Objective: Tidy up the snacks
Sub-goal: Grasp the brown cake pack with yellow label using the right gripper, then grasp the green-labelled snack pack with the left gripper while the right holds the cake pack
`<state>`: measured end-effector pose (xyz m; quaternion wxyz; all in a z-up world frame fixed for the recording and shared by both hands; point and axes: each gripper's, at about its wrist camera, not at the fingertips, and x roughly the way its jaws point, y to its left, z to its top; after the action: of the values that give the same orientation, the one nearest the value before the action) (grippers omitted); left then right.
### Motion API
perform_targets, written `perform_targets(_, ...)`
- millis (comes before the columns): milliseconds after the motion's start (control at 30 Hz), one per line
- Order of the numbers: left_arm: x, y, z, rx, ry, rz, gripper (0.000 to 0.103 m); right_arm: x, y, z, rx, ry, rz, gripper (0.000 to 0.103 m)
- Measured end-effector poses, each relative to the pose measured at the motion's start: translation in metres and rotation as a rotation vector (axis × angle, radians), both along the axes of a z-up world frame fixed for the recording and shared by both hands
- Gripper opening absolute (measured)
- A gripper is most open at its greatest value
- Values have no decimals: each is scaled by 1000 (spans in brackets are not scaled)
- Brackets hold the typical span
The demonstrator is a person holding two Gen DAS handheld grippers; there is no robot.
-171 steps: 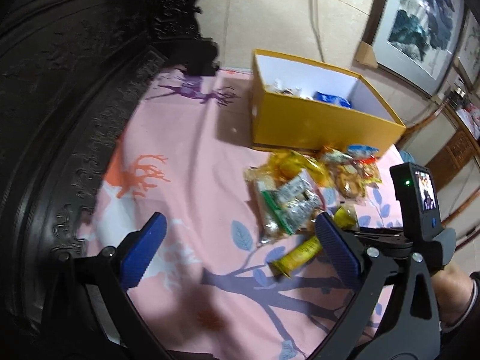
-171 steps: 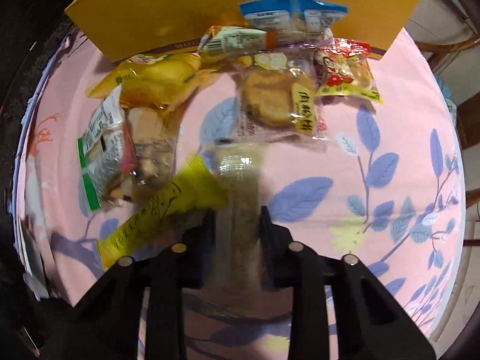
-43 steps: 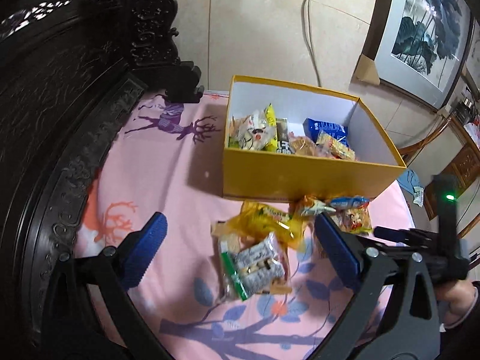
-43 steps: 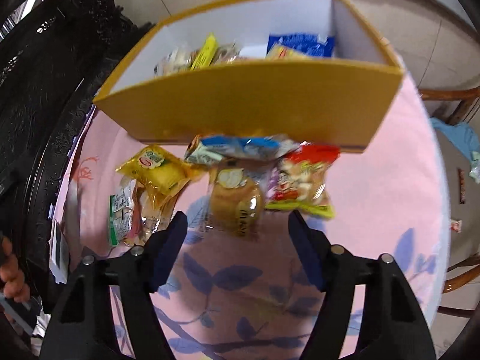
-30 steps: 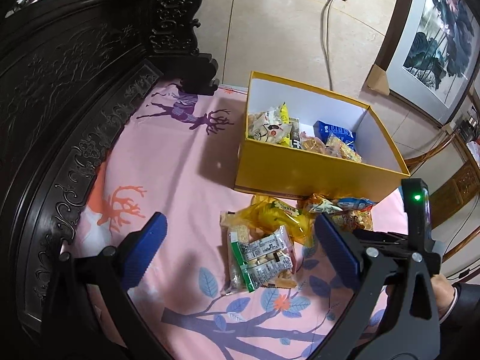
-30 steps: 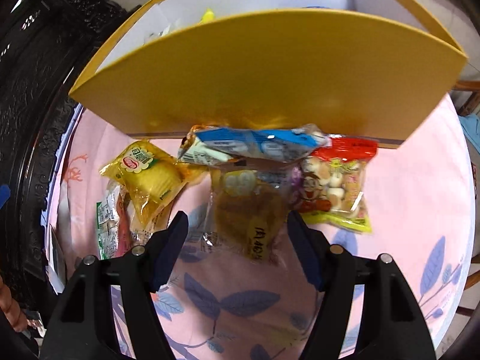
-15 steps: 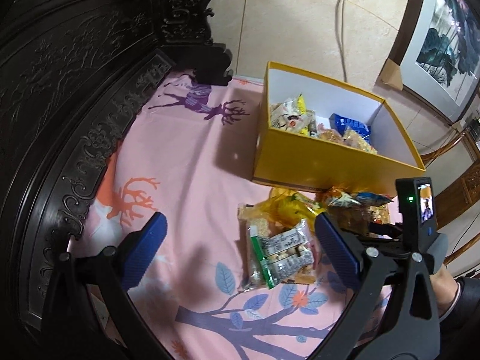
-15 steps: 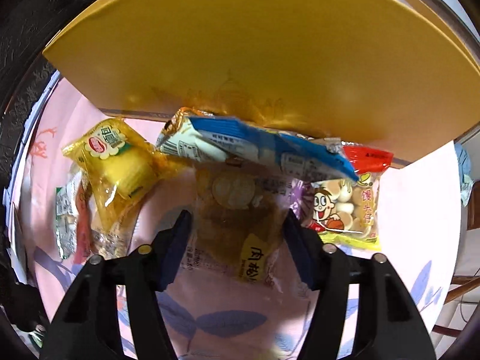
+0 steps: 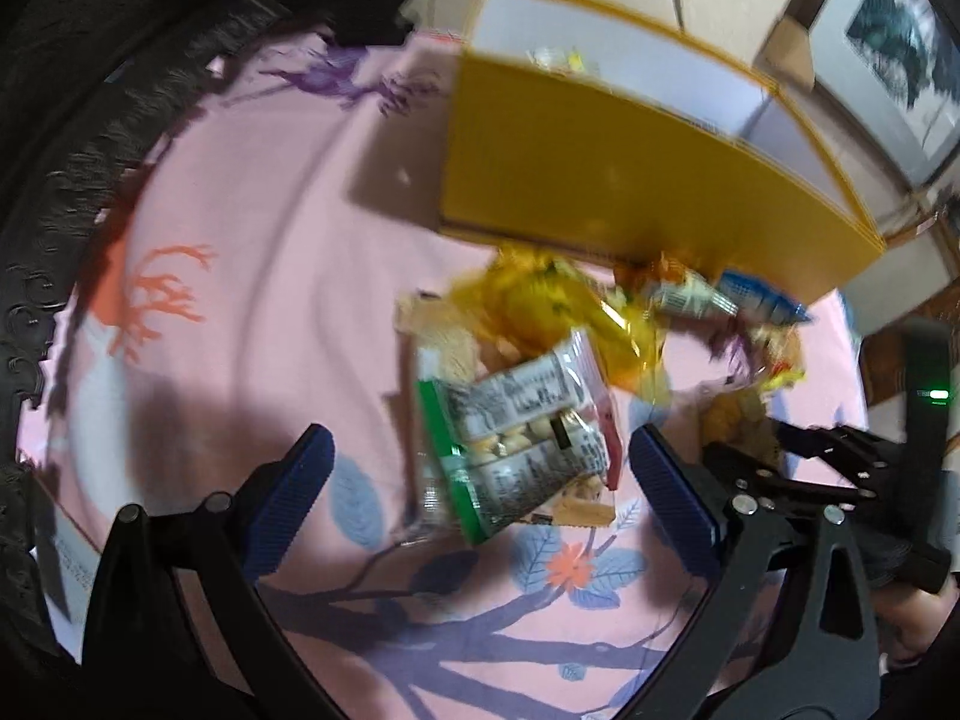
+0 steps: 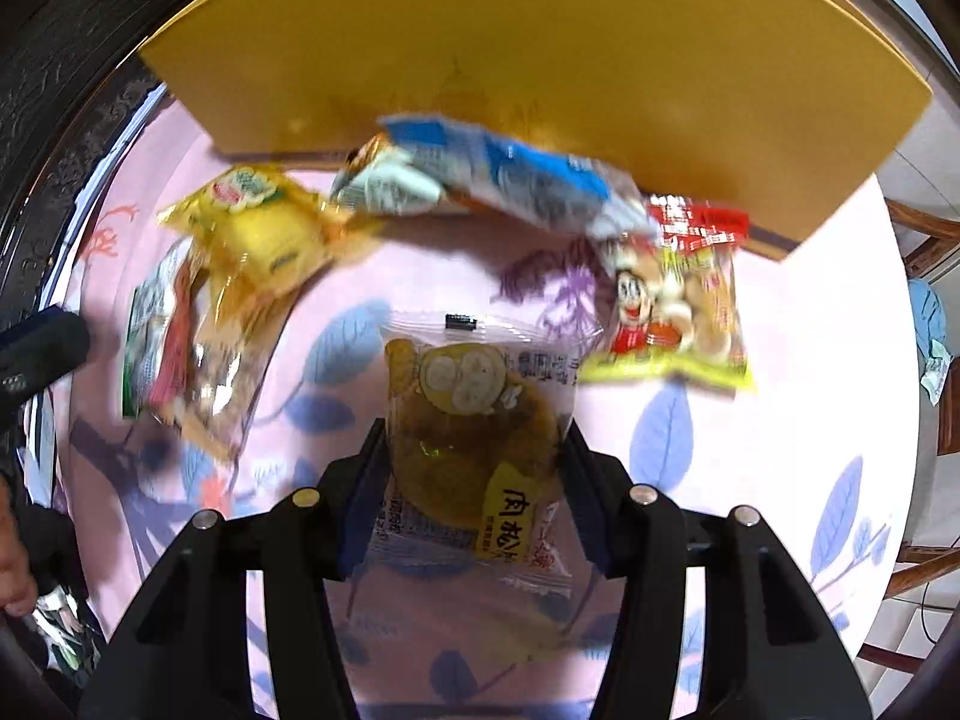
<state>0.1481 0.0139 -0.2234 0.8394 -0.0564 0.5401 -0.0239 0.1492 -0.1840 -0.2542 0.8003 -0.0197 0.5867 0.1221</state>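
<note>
Step in hand, by judgement: pick-up of 1 more snack for transfer into the yellow box (image 10: 540,48), which stands at the far side of the pink printed cloth (image 10: 810,420). The right gripper (image 10: 468,474) is clenched on the clear-wrapped brown cake (image 10: 474,444): both pads press the packet's 2 long edges, the packet runs lengthwise between them, and its far end projects past the fingertips toward the box. The jaws have just been closing, with this cake between them. The packet sits well in front of the box wall, apart from it. The next move calls for a lift clear of the cloth, a carry over the near wall of the box, and a release inside; the soft wrapper may slip if the hold is only on film. The left gripper (image 9: 480,492) is released, jaws wide, and the green-and-white biscuit pack (image 9: 522,438) lies between them on the cloth, untouched by either pad, in front of the box's near wall. A yellow packet (image 9: 552,306), a blue packet (image 10: 516,174) and a red cartoon packet (image 10: 672,300) lie just beside that wall, not yet stowed. The left wrist view is blurred.
</note>
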Motion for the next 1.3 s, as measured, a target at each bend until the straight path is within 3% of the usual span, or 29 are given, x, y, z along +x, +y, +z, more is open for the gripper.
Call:
perform_targets(233, 15, -10, -23, 3, 56, 4, 100, -5, 11, -7, -7, -8, 11, 56)
perform_targets(433, 20, -14, -27, -1, 47, 4, 100, -18, 10, -11, -2, -16, 10, 56)
perform_targets(500, 19, -17, -25, 1, 32, -18, 93, -20, 7, -11, 0, -18, 9, 56)
perform_targets(600, 17, -25, -18, 8, -1, -54, 73, -21, 6, -11, 0, -21, 9, 56)
perform_targets(667, 17, -29, -13, -4, -11, -85, 52, -21, 5, -11, 1, -23, 8, 56)
perform_targets(833, 16, -31, -10, -53, -26, -95, 36, -22, 4, -11, 7, -25, 8, 56)
perform_targets(900, 14, -27, -4, -88, -44, -96, 20, -22, 3, -11, 8, -26, 9, 56)
perform_targets(1300, -7, -11, 10, -155, -89, -77, 16, -21, 1, -11, 25, -21, 1, 55)
